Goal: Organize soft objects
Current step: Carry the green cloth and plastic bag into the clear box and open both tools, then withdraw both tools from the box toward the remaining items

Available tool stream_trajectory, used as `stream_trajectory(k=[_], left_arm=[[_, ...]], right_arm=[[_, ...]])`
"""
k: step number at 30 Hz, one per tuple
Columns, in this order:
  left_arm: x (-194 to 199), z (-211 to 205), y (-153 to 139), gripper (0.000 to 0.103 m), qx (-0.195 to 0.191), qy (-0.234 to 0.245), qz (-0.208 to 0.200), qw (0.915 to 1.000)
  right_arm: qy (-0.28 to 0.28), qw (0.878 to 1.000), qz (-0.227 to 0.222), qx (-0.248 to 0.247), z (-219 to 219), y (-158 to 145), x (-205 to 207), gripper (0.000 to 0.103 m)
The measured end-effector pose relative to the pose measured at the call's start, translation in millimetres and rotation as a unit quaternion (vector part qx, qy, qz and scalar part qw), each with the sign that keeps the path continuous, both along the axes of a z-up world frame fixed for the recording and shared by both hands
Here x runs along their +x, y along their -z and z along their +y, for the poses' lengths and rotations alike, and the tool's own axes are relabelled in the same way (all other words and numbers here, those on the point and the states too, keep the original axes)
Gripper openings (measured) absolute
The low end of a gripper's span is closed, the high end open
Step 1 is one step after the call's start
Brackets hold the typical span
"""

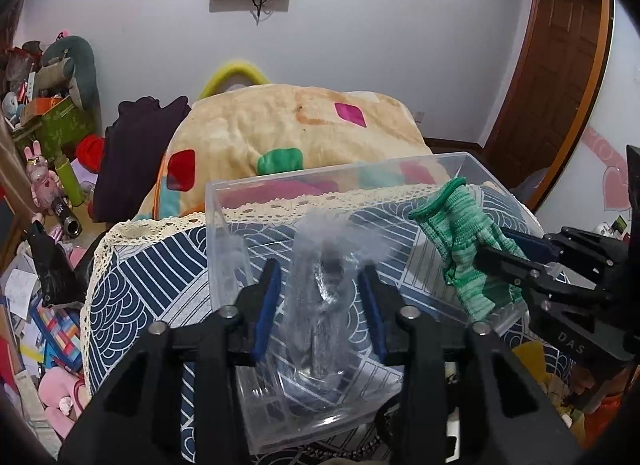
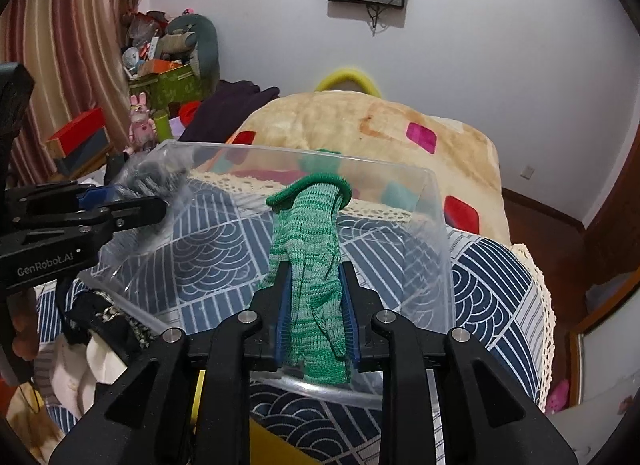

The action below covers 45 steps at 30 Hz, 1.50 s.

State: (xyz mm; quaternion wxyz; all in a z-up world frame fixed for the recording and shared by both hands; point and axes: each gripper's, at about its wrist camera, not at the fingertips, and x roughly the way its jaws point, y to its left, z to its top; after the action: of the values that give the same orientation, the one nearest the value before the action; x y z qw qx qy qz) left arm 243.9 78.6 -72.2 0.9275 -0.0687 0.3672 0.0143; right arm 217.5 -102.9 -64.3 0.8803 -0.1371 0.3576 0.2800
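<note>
Left wrist: the left claw (image 1: 320, 305) stands part open around a crinkly clear bag (image 1: 326, 265) without squeezing it, over a clear plastic box (image 1: 224, 225).

Right wrist: the right claw (image 2: 314, 305) pinches a knitted green glove (image 2: 310, 249), upright over the box (image 2: 440, 249).

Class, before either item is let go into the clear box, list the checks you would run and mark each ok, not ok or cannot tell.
1. Green glove gripped by right gripper, jaws pressing on it: ok.
2. Glove above clear box: ok.
3. Plastic bag between left gripper jaws: ok; pads pressing it: cannot tell.
4. Bag over the box: ok.
5. Box upright, open: ok.
6. Box floor free: ok.
</note>
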Motion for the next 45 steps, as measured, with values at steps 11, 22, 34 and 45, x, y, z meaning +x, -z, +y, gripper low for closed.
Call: stream_trajectory(k=[11,22,34,45], left_arm=[[-31.6,-3.7,-31.7,0.065,0.028,-0.011,-0.052,0.9982],[-96.4,-8.3,-69.7,0.096,0.041,-0.02,-0.134,0.9899],[-132.4,-13.1,-23.1,0.099,0.018,-0.011,-0.099,0.9949],[-142.8,-26.7,32.9,0.1,-0.007,0.0,-0.045,0.999]], right_arm=[[-0.003,0.999,-0.041,0.028,-9.1,-29.8,-18.6,0.047],[0.0,0.99,-0.108,0.085,-27.1,-70.1,-60.1,0.066],[-0.011,0.989,-0.109,0.101,-28.2,-54.9,-98.1,0.07],[-0.006,0.994,-0.044,0.102,-25.8,-6.9,-106.3,0.07]])
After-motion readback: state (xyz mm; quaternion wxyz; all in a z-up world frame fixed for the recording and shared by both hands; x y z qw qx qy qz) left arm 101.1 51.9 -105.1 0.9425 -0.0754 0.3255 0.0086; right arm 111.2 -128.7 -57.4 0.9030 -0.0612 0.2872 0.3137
